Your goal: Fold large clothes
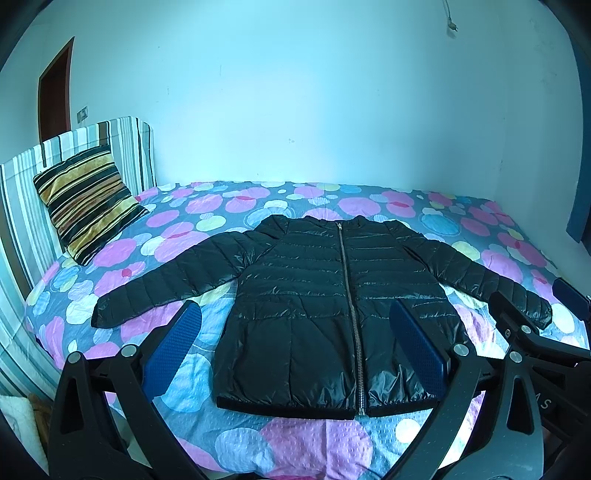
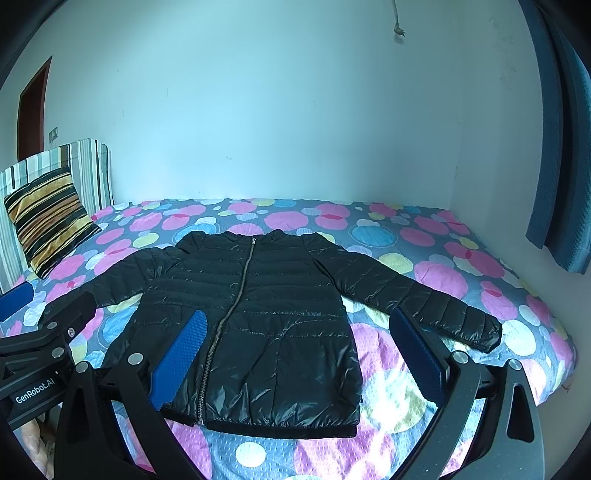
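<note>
A black puffer jacket (image 1: 332, 295) lies flat and face up in the middle of the bed (image 1: 295, 443), zipped shut, hem toward the cameras, collar toward the wall (image 1: 295, 92). Both sleeves spread out and down to either side, cuffs resting on the dotted bedspread.

The left claw (image 1: 295, 343) hangs above the hem with its blue pads wide apart, holding nothing. The right claw (image 2: 295, 347) hangs over the jacket's right half, also spread wide and empty; its right pad stands in front of the right sleeve, though contact probably isn't made.

A striped cushion (image 1: 88, 203) leans on the striped headboard (image 1: 22, 206) at the left, well apart from the jacket. A blue curtain (image 2: 554, 184) hangs at the right edge, a door (image 1: 55, 88) stands behind the headboard, and a cord (image 1: 450, 18) dangles high on the wall.
</note>
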